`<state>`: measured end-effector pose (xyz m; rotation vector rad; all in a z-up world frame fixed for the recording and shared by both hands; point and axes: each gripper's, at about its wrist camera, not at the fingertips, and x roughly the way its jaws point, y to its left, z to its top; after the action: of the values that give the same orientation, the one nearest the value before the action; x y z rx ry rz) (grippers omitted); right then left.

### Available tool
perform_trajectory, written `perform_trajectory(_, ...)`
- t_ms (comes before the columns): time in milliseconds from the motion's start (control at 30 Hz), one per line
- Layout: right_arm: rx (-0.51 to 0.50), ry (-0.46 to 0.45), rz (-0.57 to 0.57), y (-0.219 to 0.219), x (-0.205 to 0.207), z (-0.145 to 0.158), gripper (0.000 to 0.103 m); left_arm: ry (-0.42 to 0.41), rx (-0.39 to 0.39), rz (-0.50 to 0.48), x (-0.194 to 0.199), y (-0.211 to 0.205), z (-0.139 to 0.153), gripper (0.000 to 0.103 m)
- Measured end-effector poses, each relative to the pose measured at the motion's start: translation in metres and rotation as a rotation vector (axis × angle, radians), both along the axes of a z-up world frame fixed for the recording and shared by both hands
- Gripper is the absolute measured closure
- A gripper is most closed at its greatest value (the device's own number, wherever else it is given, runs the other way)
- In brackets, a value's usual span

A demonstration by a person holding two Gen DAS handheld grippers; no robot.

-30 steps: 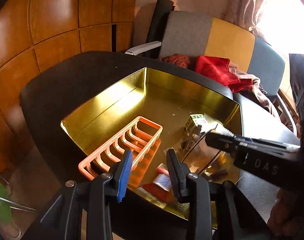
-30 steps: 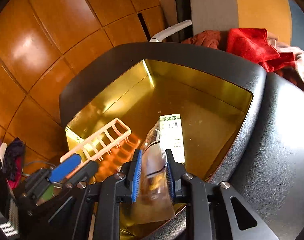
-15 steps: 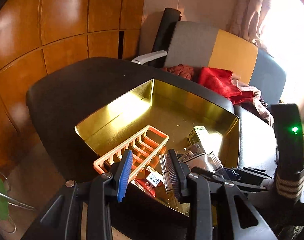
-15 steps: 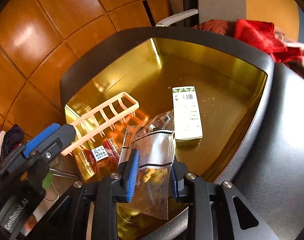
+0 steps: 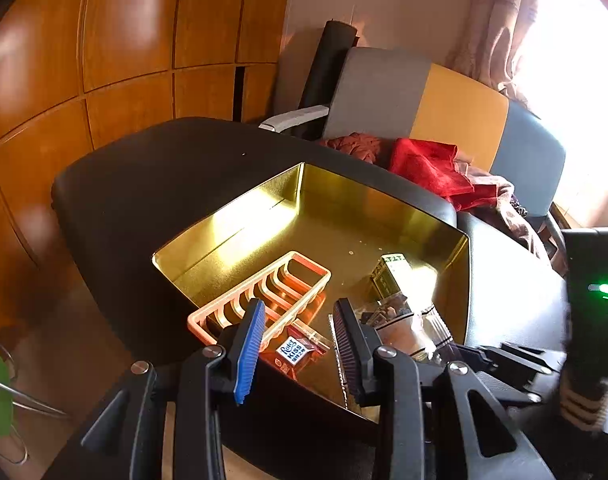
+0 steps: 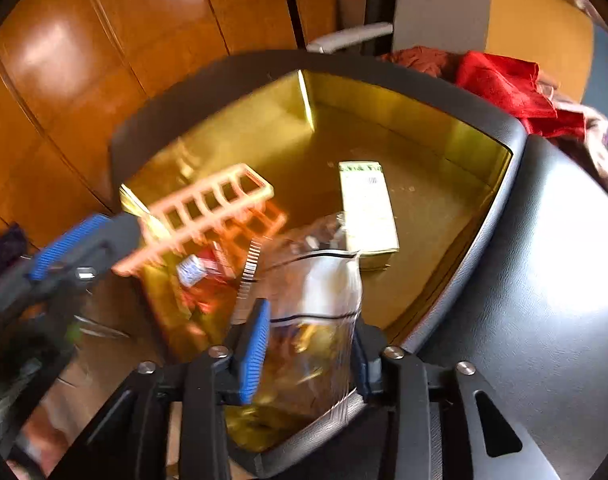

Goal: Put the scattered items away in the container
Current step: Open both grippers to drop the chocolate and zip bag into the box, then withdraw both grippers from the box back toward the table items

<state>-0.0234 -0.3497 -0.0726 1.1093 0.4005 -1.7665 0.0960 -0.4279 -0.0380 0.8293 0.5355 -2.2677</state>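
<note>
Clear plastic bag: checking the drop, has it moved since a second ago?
Yes. The clear plastic bag has dropped lower into the gold tin, beside the green-white box.

Black padded surface (image 5: 151, 184) carries gold tin container (image 5: 231, 220) – rim level with padding, set toward near edge. Second dark padded surface (image 6: 544, 280) just beside, right.

Right tongs (image 6: 308, 344) opening; left tongs (image 5: 297, 344) parted, both angled downward.
</note>
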Motion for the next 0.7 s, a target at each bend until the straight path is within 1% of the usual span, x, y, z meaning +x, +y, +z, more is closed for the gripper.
perform_trajectory(167, -0.06, 0.012, -0.006, 0.027, 0.006, 0.014, 0.051, 0.011, -0.013, -0.02, -0.002, 0.008, 0.008, 0.067)
perform_trajectory(233, -0.082, 0.017, -0.018, 0.042, 0.007, 0.019, 0.044, 0.017, -0.031, -0.039, -0.004, 0.016, 0.014, 0.067)
perform_trajectory(333, -0.113, 0.019, -0.075, 0.07, 0.002, 0.024, 0.043, 0.022, -0.043, -0.079, -0.011, 0.029, 0.019, 0.067)
perform_trajectory(400, -0.138, 0.022, -0.132, 0.094, -0.004, 0.029, 0.043, 0.023, -0.049, -0.1, -0.016, 0.04, 0.021, 0.064)
perform_trajectory(467, -0.145, 0.047, -0.189, 0.117, -0.008, 0.033, 0.043, 0.029, -0.052, -0.12, -0.02, 0.052, 0.021, 0.06)
perform_trajectory(567, -0.15, 0.109, -0.268, 0.148, -0.01, 0.043, 0.042, 0.022, -0.053, -0.125, -0.024, 0.067, 0.02, 0.059)
perform_trajectory(633, -0.16, 0.149, -0.291, 0.164, -0.007, 0.051, 0.042, 0.007, -0.065, -0.121, -0.026, 0.078, 0.018, 0.058)
perform_trajectory(700, -0.166, 0.183, -0.301, 0.173, -0.002, 0.061, 0.042, -0.015, -0.084, -0.102, -0.026, 0.087, 0.017, 0.052)
